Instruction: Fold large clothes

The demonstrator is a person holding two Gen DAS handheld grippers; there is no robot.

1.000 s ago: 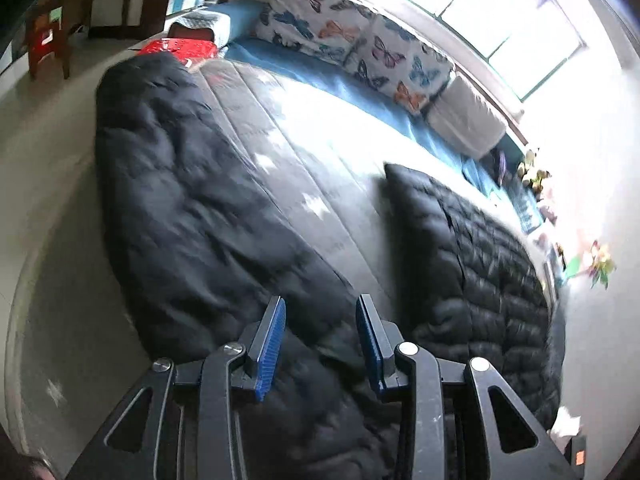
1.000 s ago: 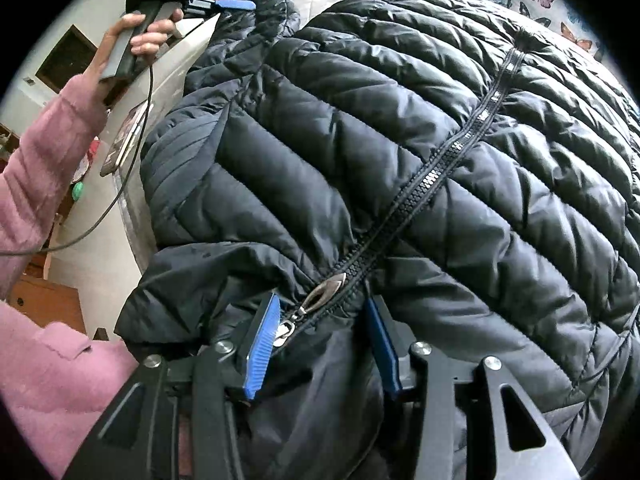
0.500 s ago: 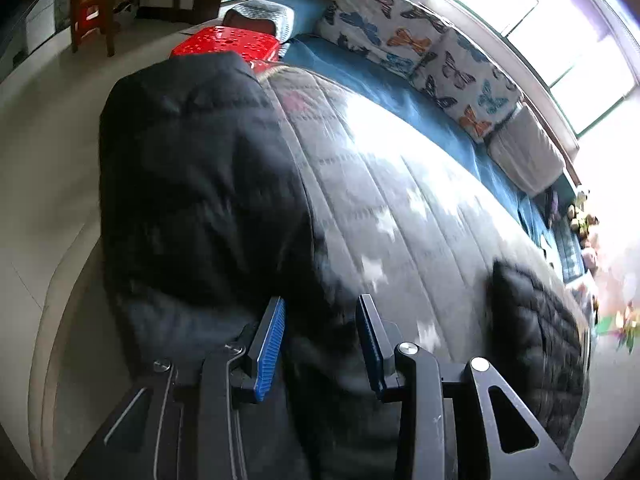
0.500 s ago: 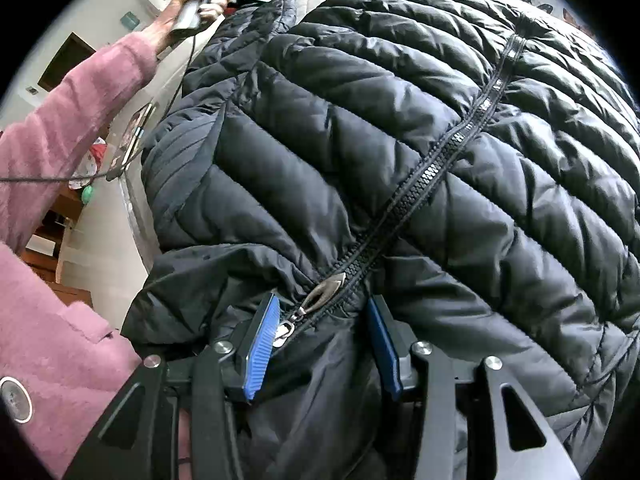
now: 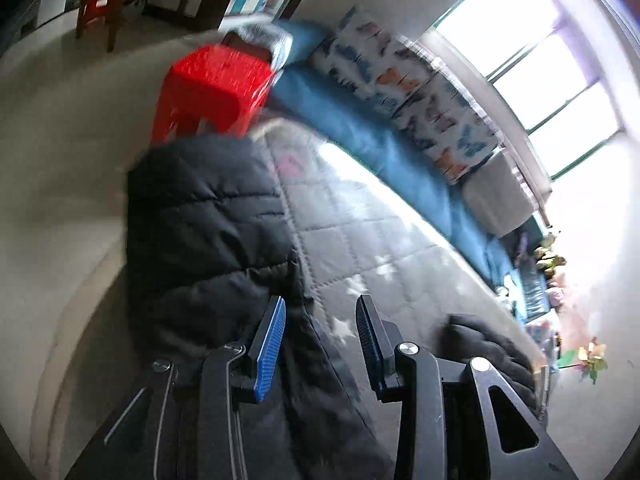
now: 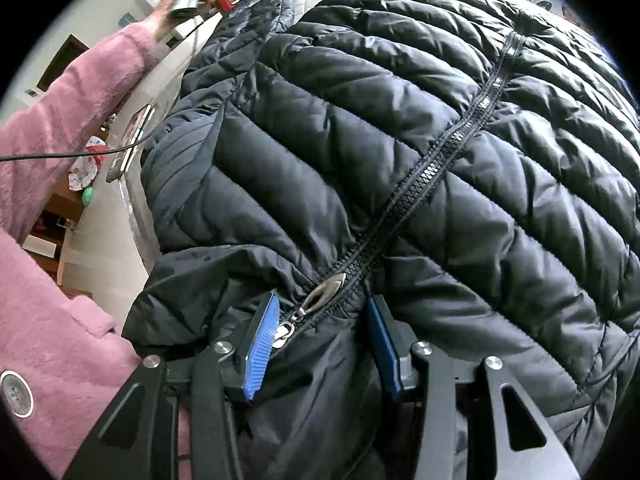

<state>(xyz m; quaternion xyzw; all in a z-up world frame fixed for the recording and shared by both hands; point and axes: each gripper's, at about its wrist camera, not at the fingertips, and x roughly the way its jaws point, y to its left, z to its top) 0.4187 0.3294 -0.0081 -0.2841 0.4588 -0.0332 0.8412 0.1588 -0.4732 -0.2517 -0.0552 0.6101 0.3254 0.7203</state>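
- Jacket (image 6: 400, 152), a black quilted puffer, is spread across the grey quilted bedcover (image 5: 360, 240); its zipped front fills the right wrist view.
- One end of it, likely a sleeve, is seen in the left wrist view passing up between the jaws of the left gripper (image 5: 320, 340). The jaws stand apart, and whether cloth is pinched cannot be told.
- The right gripper (image 6: 324, 340) is held at the collar end, its jaws set apart on either side of the zipper pull (image 6: 324, 292), with fabric bunched between them; a firm clamp cannot be confirmed.
- For a clean fold, the sleeve is best carried across the body in one sweep while the collar is pinned.
- Slippery nylon shell and trapped air are to be expected, so the fold should be pressed flat or it may spring back.
- Chevron stitching forms puffy ridges; the zipper (image 6: 452, 152) gives a straight centre line for alignment.
- A red plastic stool (image 5: 216, 84) stands beyond the bed's far corner.
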